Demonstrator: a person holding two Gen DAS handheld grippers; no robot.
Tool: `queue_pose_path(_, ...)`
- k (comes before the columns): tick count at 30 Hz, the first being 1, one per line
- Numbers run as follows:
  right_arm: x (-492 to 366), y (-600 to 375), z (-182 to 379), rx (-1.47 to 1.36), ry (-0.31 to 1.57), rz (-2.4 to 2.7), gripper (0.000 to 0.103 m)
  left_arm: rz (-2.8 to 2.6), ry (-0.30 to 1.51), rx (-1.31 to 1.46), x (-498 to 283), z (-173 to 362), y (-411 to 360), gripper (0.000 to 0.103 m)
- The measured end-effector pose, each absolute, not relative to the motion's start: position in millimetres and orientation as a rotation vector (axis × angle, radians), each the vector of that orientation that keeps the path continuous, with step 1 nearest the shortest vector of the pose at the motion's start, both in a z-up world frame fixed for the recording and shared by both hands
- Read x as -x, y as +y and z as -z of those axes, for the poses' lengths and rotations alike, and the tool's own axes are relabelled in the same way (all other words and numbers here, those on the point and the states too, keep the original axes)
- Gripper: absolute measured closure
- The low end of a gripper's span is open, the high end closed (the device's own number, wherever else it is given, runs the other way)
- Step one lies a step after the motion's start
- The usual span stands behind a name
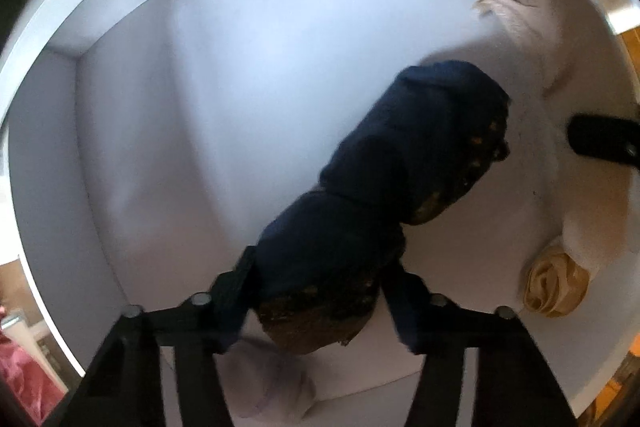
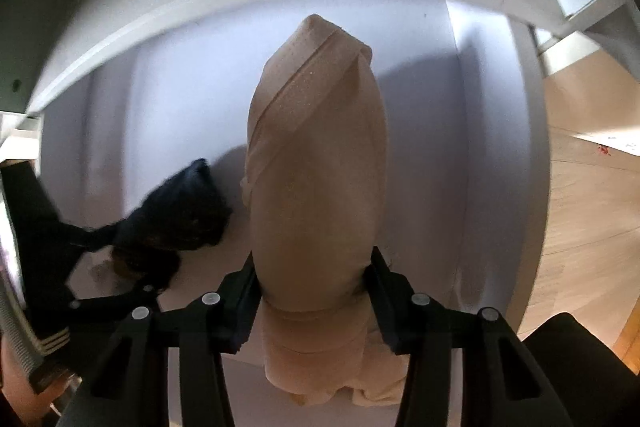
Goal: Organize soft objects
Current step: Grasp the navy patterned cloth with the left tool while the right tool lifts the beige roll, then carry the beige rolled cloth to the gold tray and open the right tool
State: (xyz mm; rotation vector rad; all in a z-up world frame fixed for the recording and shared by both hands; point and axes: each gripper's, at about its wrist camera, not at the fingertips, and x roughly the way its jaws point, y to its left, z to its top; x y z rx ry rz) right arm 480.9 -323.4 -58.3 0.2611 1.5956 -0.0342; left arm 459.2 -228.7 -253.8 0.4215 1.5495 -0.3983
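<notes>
Left gripper (image 1: 320, 291) clamps a dark blue cloth roll (image 1: 400, 163) over a white box (image 1: 132, 131); right gripper (image 2: 316, 291) squeezes a beige cloth roll (image 2: 316, 155).

White drawer (image 1: 200, 107), tan roll (image 1: 556, 287) seemingly resting inside

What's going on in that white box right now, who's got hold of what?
A person is sorting rolled soft items over a white box, one hand-held gripper per hand. The left hand-held gripper is clamped on a dark navy roll. The right hand-held gripper is clamped on a beige roll. Both point down into the box. A small tan bundle lies on the box floor beside white fabric.
</notes>
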Motion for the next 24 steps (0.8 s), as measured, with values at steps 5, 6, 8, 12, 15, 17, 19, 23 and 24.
queue_pose_path(5, -467.4, -320.4, 41.2, -0.329, 1.598, 0.001, 0.054, 0.389, 1.585, -0.314, -464.7, 252.9, -226.5, 0.063)
queue_pose_path(6, -463.1, -322.1, 39.9, -0.339, 1.602, -0.006, 0.054, 0.39, 1.593, -0.285, -465.2, 252.4, -225.8, 0.064)
queue_pose_path(8, -456.6, -321.0, 33.7, -0.358, 1.607, -0.018, 0.054, 0.384, 1.597, -0.253, -467.2, 250.6, -224.8, 0.065)
queue_pose_path(12, -446.7, -320.1, 25.6, -0.377, 1.586, -0.061, 0.054, 0.366, 1.598, -0.195, -481.7, 241.3, -207.9, 0.067)
queue_pose_path(15, -430.4, -319.0, 20.6, -0.387, 1.564, -0.101, 0.054, 0.348, 1.596, -0.19, -489.0, 233.2, -202.6, 0.067)
queue_pose_path(17, -423.4, -318.2, 12.1, -0.404, 1.55, -0.125, 0.054, 0.34, 1.594, -0.201, -473.3, 231.4, -209.2, 0.067)
queue_pose_path(19, -410.0, -321.0, 3.8, -0.427, 1.542, -0.163, 0.054, 0.333, 1.596, -0.203, -467.1, 226.1, -225.7, 0.067)
queue_pose_path(23, -402.8, -321.9, -17.0, -0.479, 1.506, -0.249, 0.054, 0.318, 1.603, -0.189, -467.4, 237.1, -219.2, 0.067)
queue_pose_path(24, -399.3, -323.0, -27.2, -0.48, 1.495, -0.261, 0.054, 0.313, 1.603, -0.182, -465.5, 239.9, -218.4, 0.067)
